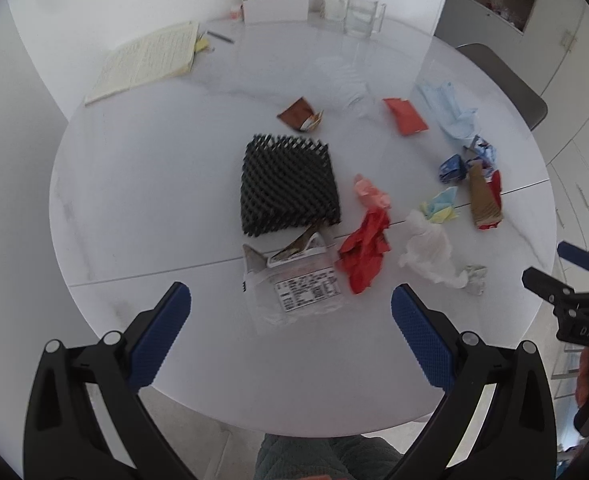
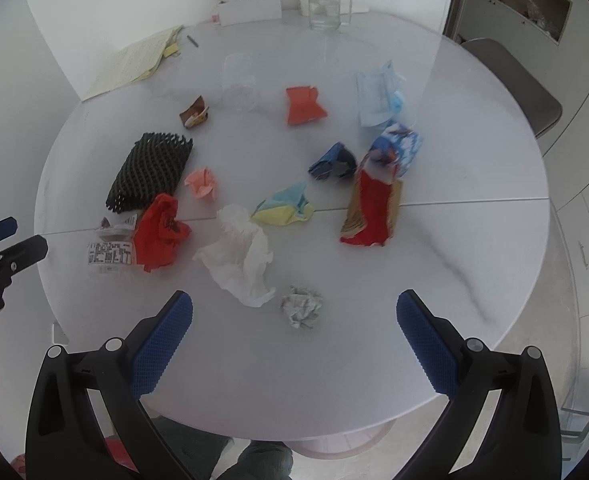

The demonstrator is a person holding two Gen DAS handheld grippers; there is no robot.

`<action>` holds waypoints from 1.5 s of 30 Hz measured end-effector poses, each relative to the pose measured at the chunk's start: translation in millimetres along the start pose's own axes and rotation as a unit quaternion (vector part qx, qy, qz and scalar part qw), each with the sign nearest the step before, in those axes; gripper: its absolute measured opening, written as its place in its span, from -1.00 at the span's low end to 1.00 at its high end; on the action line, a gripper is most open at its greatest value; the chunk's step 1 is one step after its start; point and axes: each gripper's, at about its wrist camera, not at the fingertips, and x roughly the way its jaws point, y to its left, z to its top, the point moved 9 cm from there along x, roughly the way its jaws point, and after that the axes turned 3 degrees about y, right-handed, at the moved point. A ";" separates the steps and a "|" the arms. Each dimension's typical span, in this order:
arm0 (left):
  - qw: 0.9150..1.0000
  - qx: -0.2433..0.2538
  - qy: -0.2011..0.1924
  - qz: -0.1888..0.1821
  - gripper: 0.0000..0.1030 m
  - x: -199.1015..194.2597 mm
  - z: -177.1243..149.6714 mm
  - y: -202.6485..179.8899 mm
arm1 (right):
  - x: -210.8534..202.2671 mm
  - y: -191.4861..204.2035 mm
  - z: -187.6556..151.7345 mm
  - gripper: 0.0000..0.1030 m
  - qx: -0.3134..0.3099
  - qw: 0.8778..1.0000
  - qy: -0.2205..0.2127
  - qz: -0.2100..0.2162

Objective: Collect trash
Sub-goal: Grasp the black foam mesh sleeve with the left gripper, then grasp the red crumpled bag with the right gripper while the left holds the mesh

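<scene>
Many crumpled scraps point(image 2: 238, 256) across table point(image 2: 454, 280)

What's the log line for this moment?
left gripper: open, empty | right gripper: open, empty | trash on table: uncollected

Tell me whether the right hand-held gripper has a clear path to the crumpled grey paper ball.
Probably yes. The right hand-held gripper is open, and the crumpled grey paper ball lies just ahead between its fingers. Only the white tissue sits close by, to the ball's left.

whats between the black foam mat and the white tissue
The red plastic bag and, farther back, the pink crumpled paper lie between the black foam mat and white tissue, clearest in the right wrist view.
</scene>
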 end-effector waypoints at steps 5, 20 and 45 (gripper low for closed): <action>1.000 -0.004 0.019 -0.011 0.87 27.3 13.8 20.0 | 25.0 15.3 -7.2 0.96 0.016 0.999 0.021 0.032; 0.994 0.049 0.080 -0.052 0.87 144.0 99.2 14.2 | 53.6 34.9 6.7 0.96 0.009 0.999 0.051 0.004; 0.988 -0.005 0.070 -0.137 -0.64 128.1 123.4 18.7 | 86.2 94.4 50.8 0.71 0.023 0.995 0.055 0.081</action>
